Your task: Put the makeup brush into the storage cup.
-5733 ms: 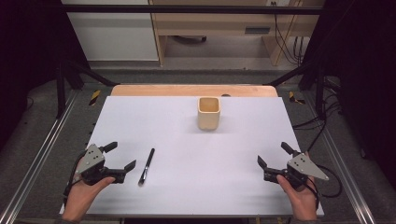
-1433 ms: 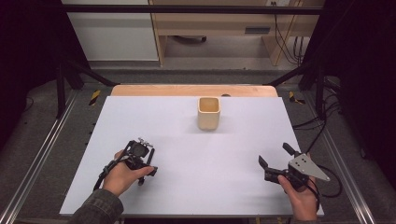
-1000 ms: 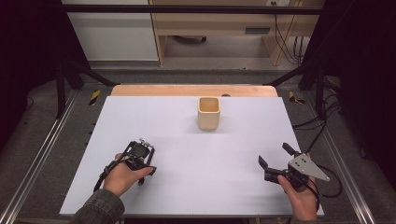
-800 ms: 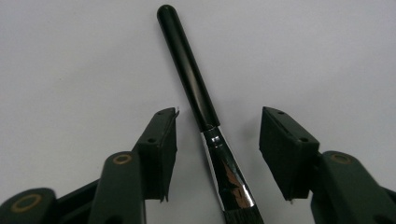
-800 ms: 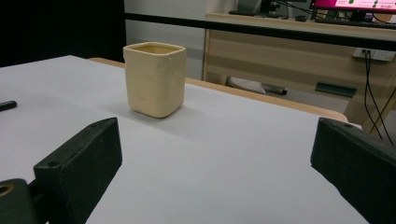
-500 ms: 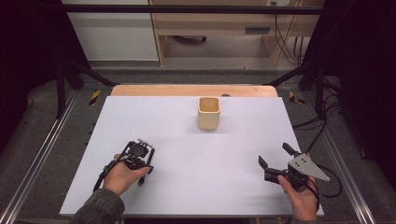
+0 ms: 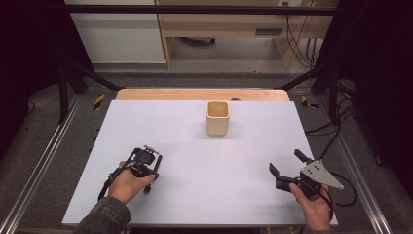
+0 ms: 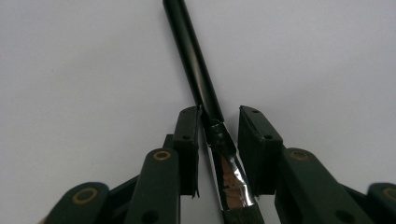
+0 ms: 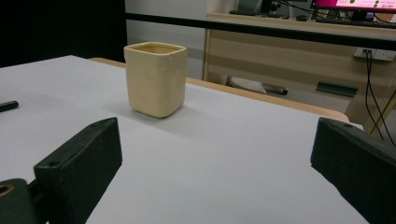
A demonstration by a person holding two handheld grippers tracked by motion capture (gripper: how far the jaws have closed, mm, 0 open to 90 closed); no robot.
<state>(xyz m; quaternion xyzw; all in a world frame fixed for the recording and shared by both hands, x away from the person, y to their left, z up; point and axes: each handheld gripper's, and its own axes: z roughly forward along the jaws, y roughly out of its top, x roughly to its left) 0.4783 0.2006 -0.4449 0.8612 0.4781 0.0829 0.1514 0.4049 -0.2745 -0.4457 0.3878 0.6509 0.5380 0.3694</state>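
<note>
The left gripper [image 8: 216, 154] stands over the brush [image 8: 196, 70], which lies flat on the white table [image 7: 195, 195] near the person's left hand [image 7: 127, 183]. Its jaws have just been closing, with the brush's silver ferrule between them; one pad is at the ferrule, while a narrow gap remains at the other, so the pinch is not yet complete. Compared with several seconds ago, this gripper has moved from the table's left edge onto the brush. The likely next step is a full grip and lift. The right gripper [image 7: 287, 168] rests with jaws spread and empty. Farther off stands the beige cup [image 7: 217, 118], upright, well apart from the brush.
</note>
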